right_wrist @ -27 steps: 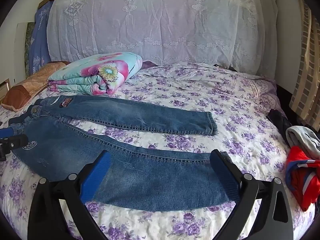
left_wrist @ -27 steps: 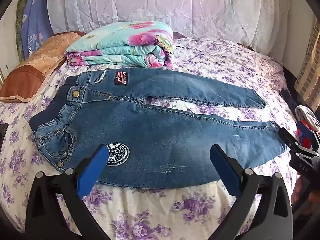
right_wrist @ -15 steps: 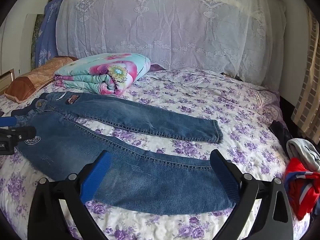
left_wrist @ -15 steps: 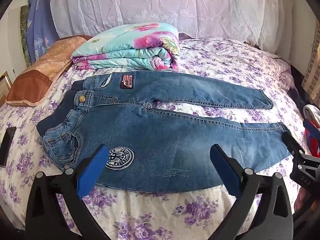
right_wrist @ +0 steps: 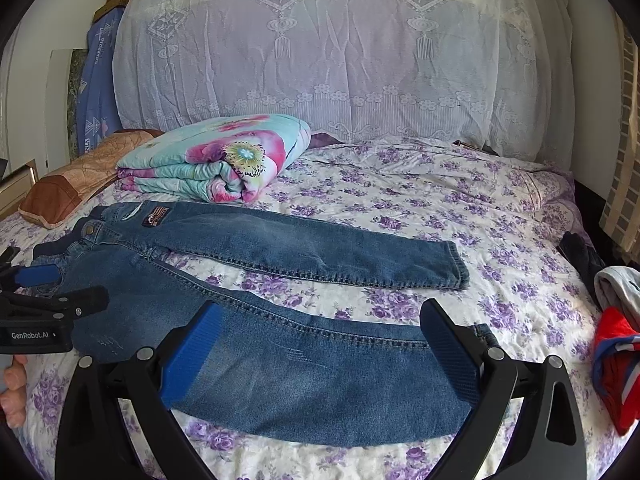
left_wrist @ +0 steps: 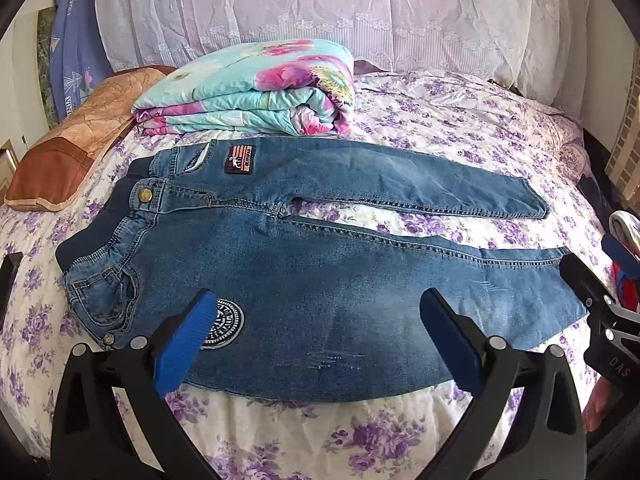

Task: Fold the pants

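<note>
Blue jeans (left_wrist: pixel 320 272) lie flat on the bed, waist to the left, legs spread apart to the right. They also show in the right wrist view (right_wrist: pixel 280 344). My left gripper (left_wrist: pixel 320 344) is open and empty, hovering over the near leg's thigh beside a round patch (left_wrist: pixel 222 324). My right gripper (right_wrist: pixel 320 356) is open and empty above the near leg's lower part. The far leg (right_wrist: pixel 320 248) lies apart from the near one. Each gripper shows at the edge of the other's view.
A folded floral quilt (left_wrist: pixel 248 88) sits behind the jeans' waist, with a brown pillow (left_wrist: pixel 76 148) to its left. A lace curtain (right_wrist: pixel 340 60) backs the bed. Red and grey clothes (right_wrist: pixel 616 352) lie at the bed's right edge. The floral sheet (right_wrist: pixel 440 200) stretches behind the jeans.
Both grippers have pulled back and risen slightly, so the jeans sit a little lower and farther in view. The jeans have not moved. Both jaws stay open.
</note>
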### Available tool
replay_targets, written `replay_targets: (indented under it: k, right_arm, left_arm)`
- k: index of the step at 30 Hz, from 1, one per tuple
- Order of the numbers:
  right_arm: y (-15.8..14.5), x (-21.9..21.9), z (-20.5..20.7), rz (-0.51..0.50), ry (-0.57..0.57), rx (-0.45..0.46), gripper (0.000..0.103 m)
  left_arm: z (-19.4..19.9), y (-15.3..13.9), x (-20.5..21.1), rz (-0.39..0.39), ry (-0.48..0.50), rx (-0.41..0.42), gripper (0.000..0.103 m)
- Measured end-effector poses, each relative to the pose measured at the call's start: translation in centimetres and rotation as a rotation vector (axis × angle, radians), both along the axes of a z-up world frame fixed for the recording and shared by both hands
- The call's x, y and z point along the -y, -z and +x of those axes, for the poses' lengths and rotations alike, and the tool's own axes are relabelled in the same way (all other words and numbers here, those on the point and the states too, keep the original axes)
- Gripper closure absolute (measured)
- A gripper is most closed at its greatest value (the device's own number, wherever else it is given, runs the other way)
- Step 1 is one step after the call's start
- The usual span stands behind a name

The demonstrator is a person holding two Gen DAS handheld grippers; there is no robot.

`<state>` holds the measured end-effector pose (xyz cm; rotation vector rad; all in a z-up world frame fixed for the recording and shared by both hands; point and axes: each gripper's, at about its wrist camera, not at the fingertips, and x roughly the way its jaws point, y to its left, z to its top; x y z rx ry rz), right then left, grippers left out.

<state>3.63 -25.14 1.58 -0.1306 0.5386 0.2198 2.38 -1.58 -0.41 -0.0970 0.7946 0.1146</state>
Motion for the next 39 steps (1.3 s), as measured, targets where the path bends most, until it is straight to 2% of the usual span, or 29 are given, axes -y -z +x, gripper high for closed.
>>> replay_targets:
  k: [2, 5, 11, 21, 39]
  right_arm:
    - [0.2, -0.1, 0.2, 0.014, 0.000, -0.008, 0.003]
    - [0.7, -0.5, 0.7, 0.002, -0.001, -0.030, 0.003]
    - [1.7, -0.8, 0.9, -0.023, -0.009, -0.056, 0.003]
    - [1.9, -0.2, 1.0, -0.017, 0.006, -0.058, 0.003]
    - [1.7, 0.3, 0.3, -0.020, 0.020, -0.045, 0.003]
  left_arm:
    - [0.1, 0.1, 0.2, 0.009, 0.006, -0.003, 0.004]
    - [0.2, 0.4, 0.2, -0.023, 0.041, -0.012, 0.004]
    - [0.2, 0.7, 0.4, -0.015, 0.019, -0.017, 0.004]
    - [0.4, 0.8, -0.2, -0.036, -0.007, -0.027, 0.004]
    - [-0.3, 0.1, 0.5, -0.023, -0.010, -0.010, 0.004]
